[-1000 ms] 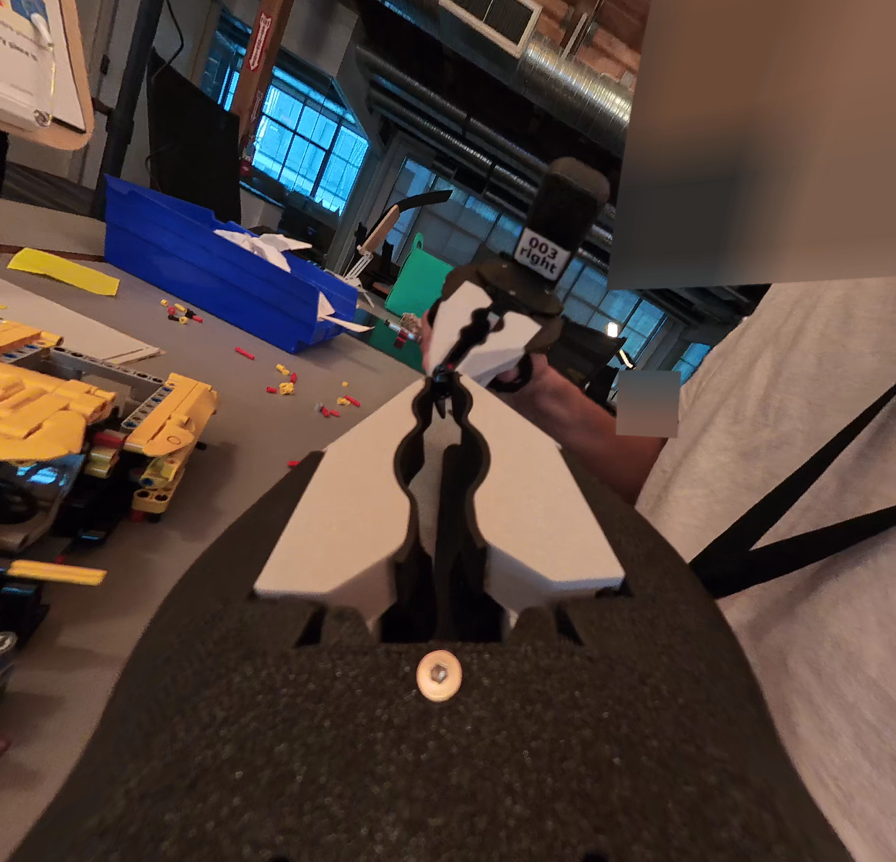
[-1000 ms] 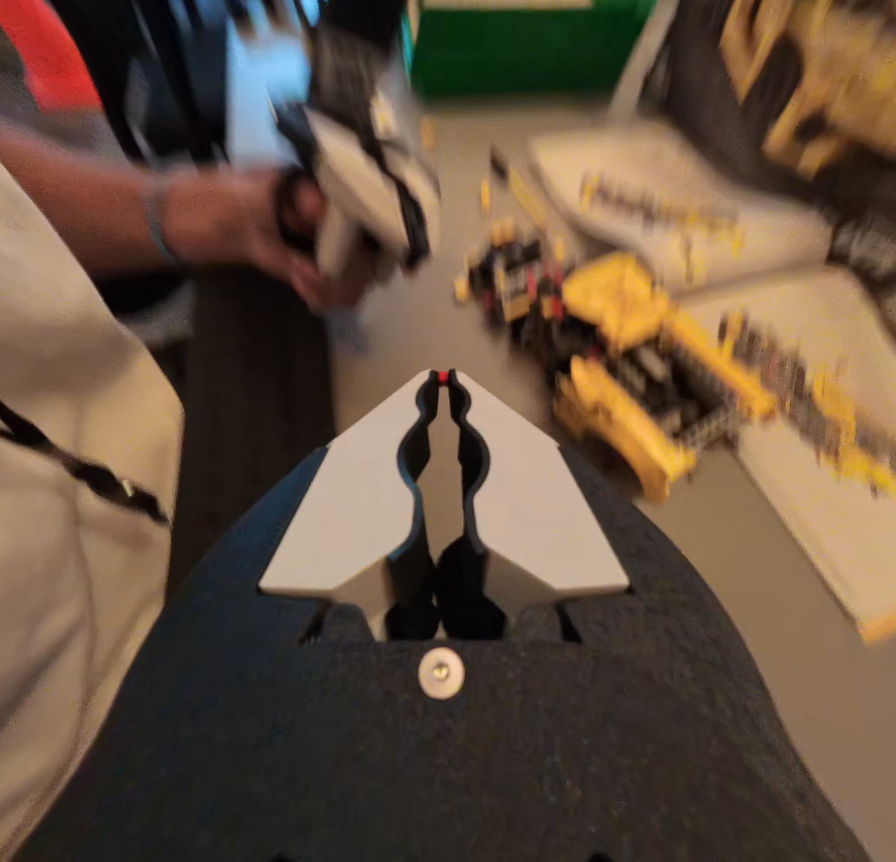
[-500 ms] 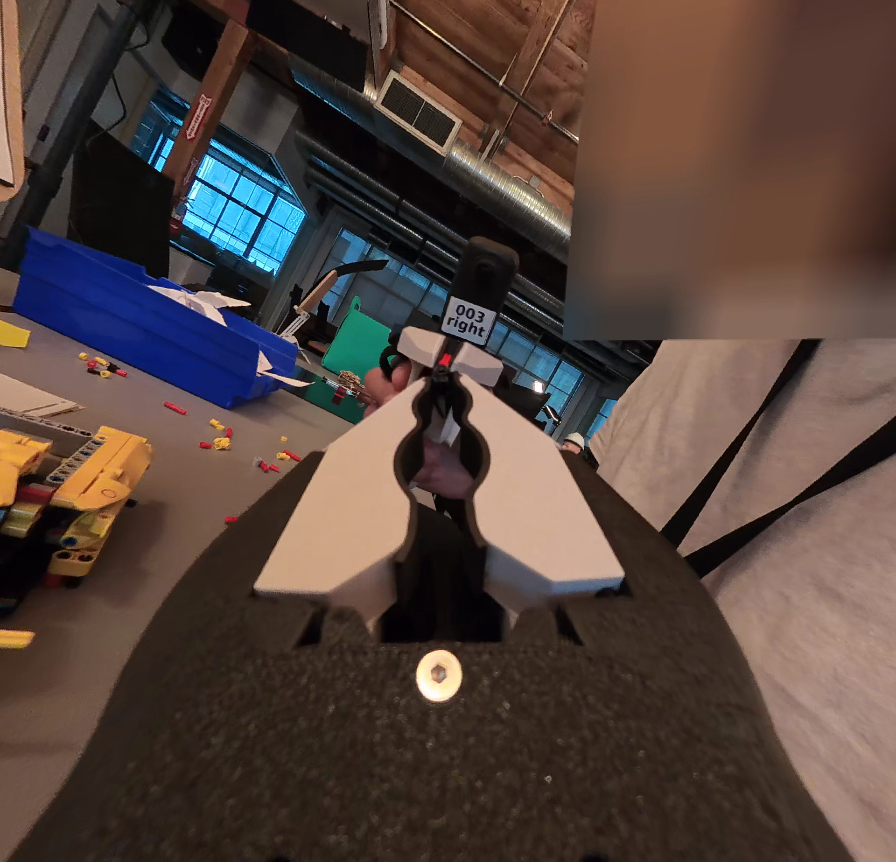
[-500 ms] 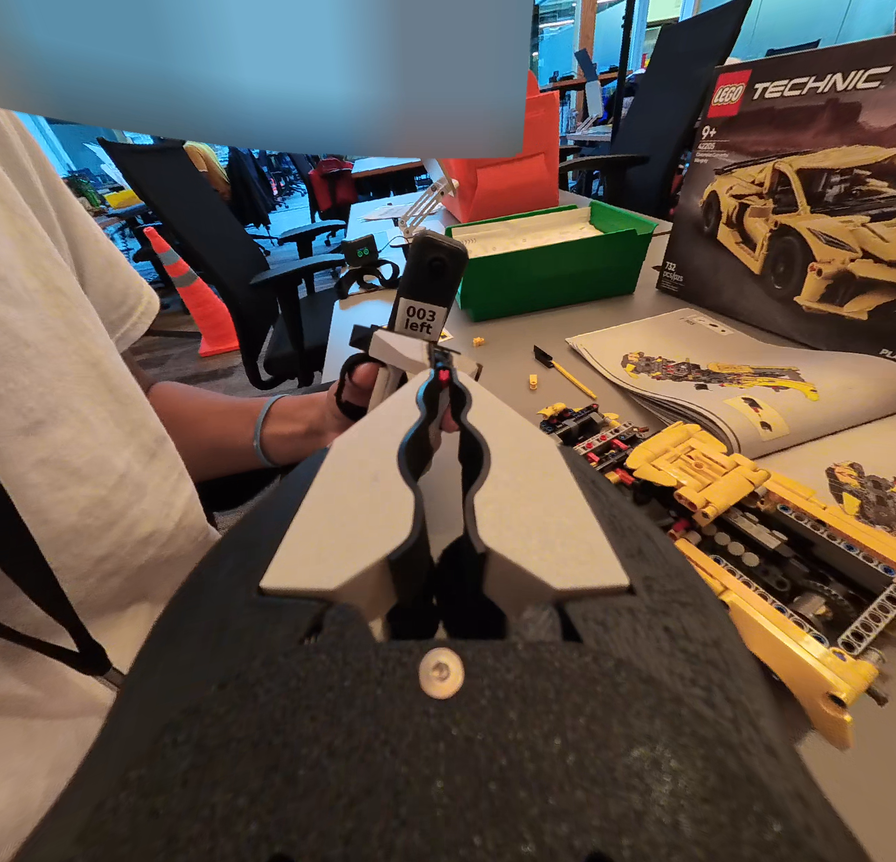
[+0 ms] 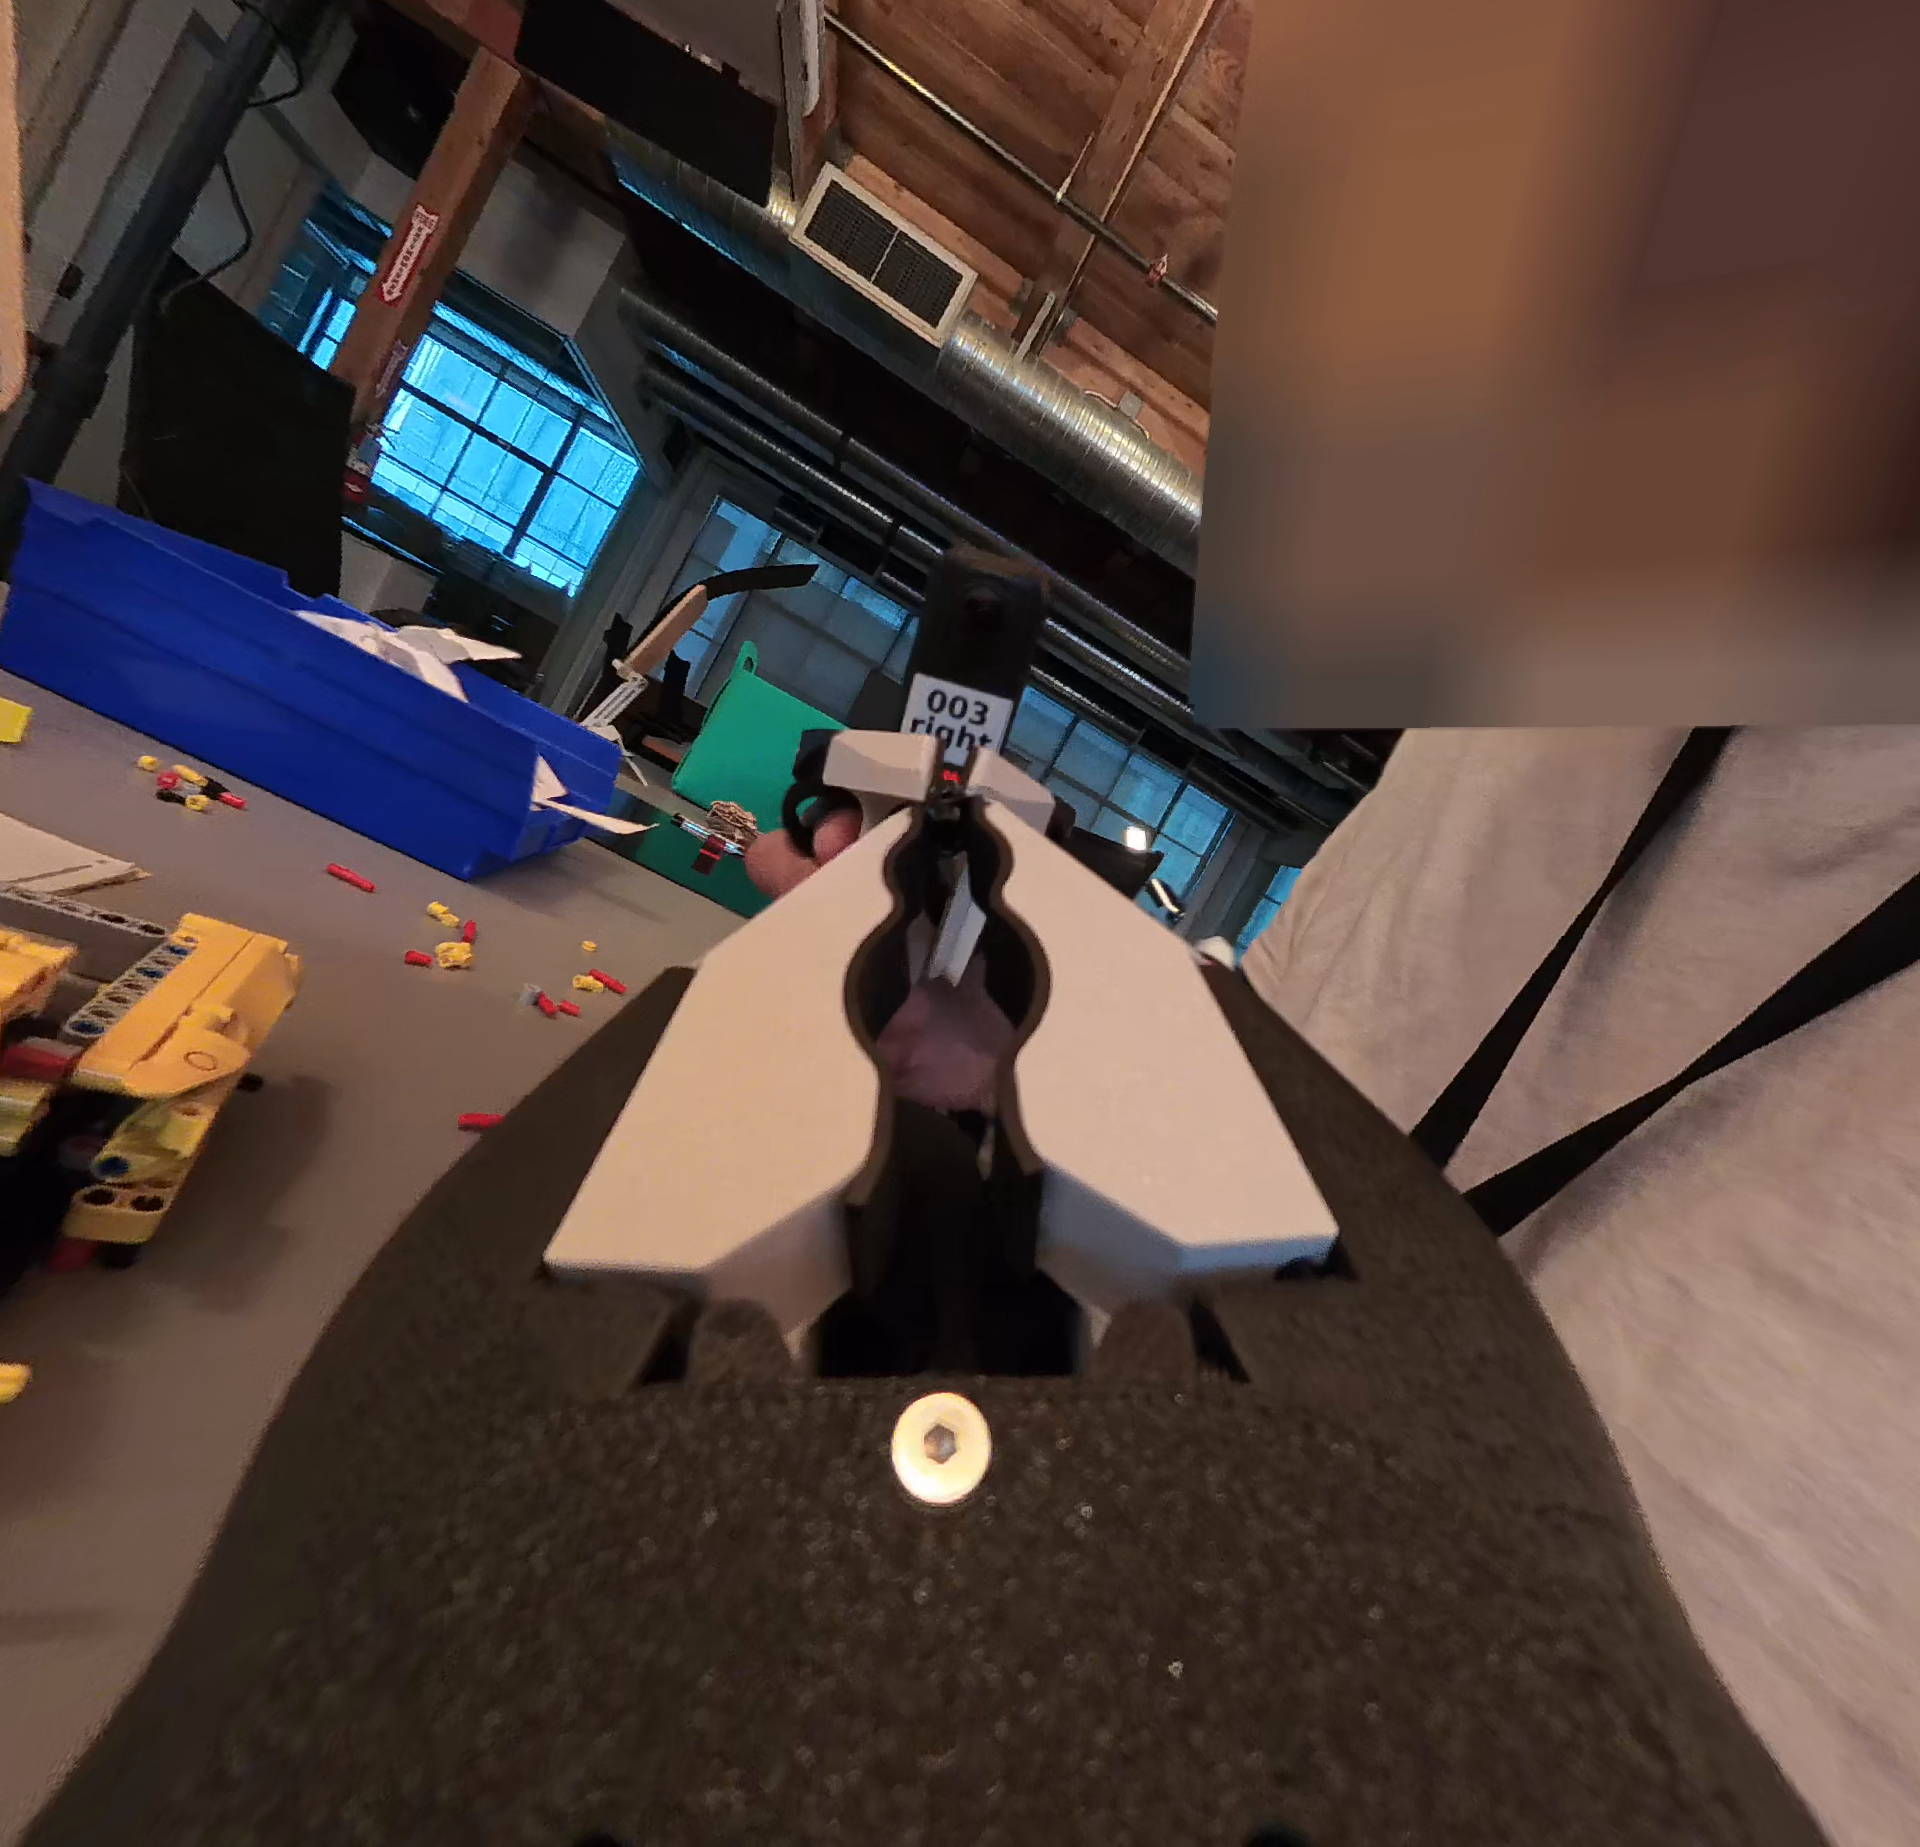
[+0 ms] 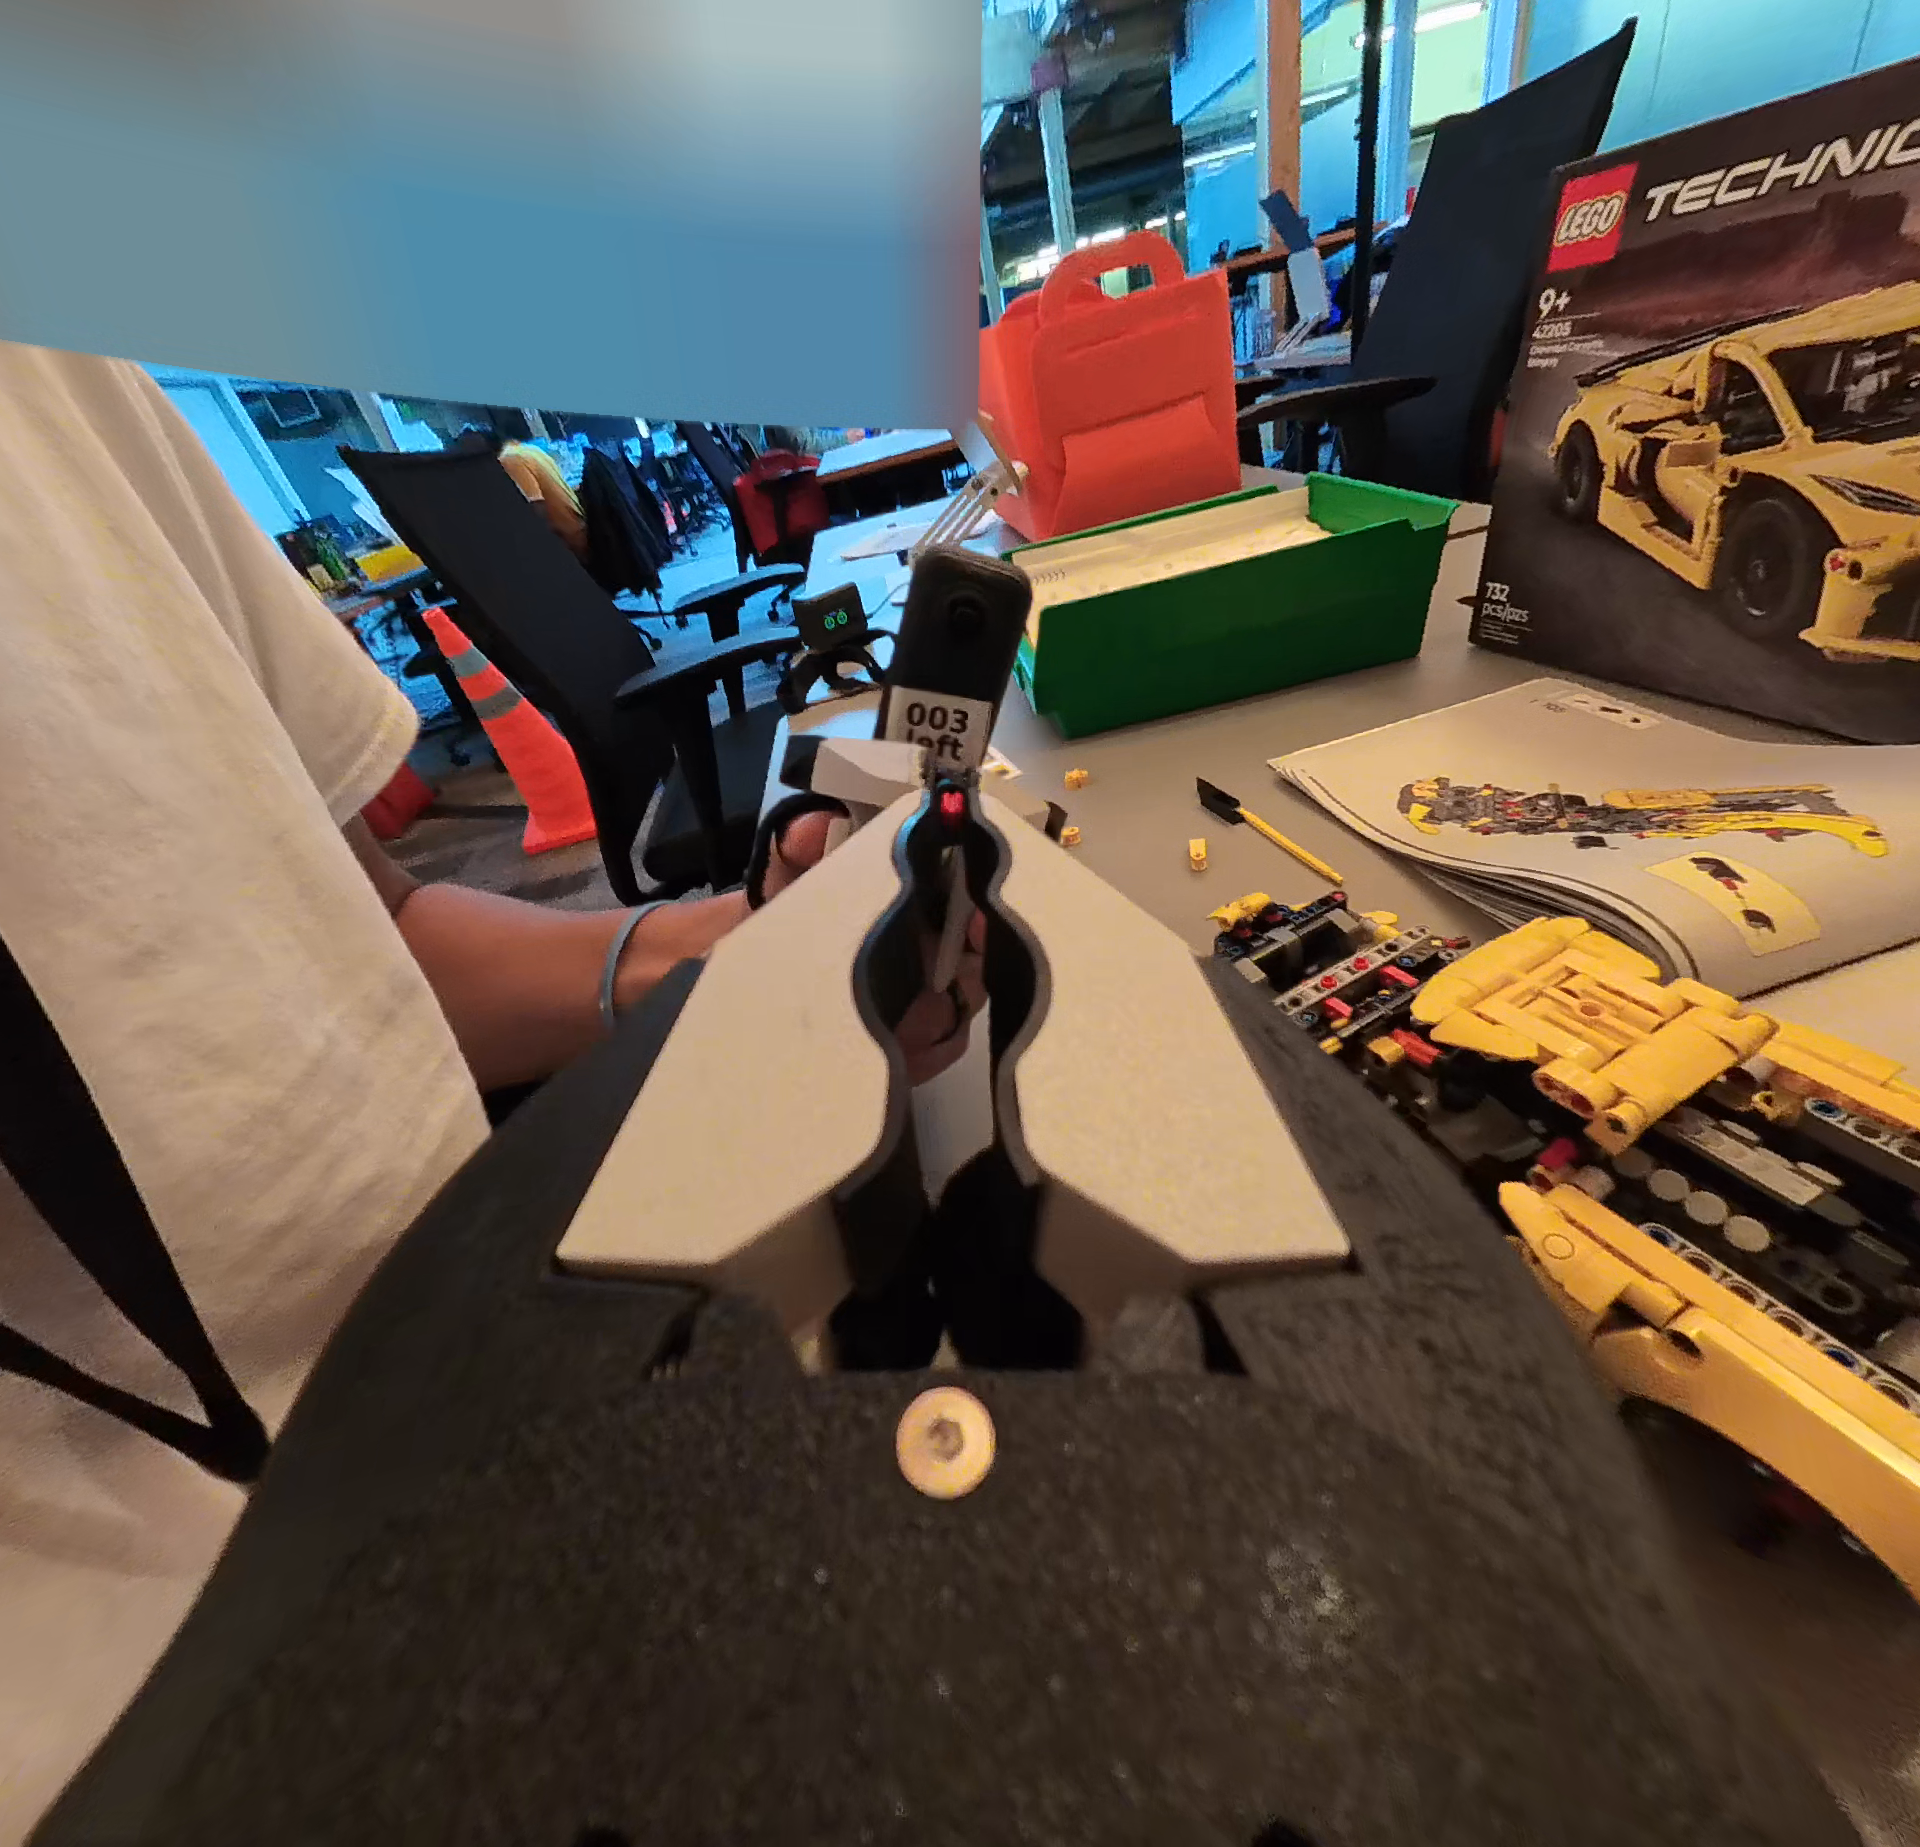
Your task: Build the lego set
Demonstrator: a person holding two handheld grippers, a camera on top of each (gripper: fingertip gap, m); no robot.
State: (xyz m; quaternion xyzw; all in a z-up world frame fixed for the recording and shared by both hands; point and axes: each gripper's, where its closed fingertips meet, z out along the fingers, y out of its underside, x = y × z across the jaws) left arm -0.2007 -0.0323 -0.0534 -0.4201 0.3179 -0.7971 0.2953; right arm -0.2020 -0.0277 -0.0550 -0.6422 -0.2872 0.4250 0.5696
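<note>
Two handheld grippers meet tip to tip above a grey table [image 5: 312,966], raised in front of a person in a white T-shirt [image 6: 156,758]. The left gripper [image 5: 948,805] has its jaws drawn almost together at the tips, and something small and dark appears pinched there, too small to identify. The right gripper [image 6: 948,795] faces it with jaws nearly closed on a small red piece [image 6: 950,800], which sits between the two sets of tips. Whether both grippers grasp that same piece cannot be told.

The part-built yellow lego car [image 6: 1621,1101] lies on the table at the right of the right wrist view, near that gripper and well below the tips; in the left wrist view its yellow end [image 5: 156,1049] shows at the left edge. Beyond the car an open instruction booklet [image 6: 1621,841] lies flat, and the set's box [image 6: 1714,426] stands upright behind it. A green bin [image 6: 1226,602] sits farther back on the table, with an orange bag [image 6: 1112,384] behind it. In the left wrist view, loose red and yellow pieces [image 5: 457,950] are scattered across the table in front of a long blue bin [image 5: 260,696] holding crumpled white paper.
</note>
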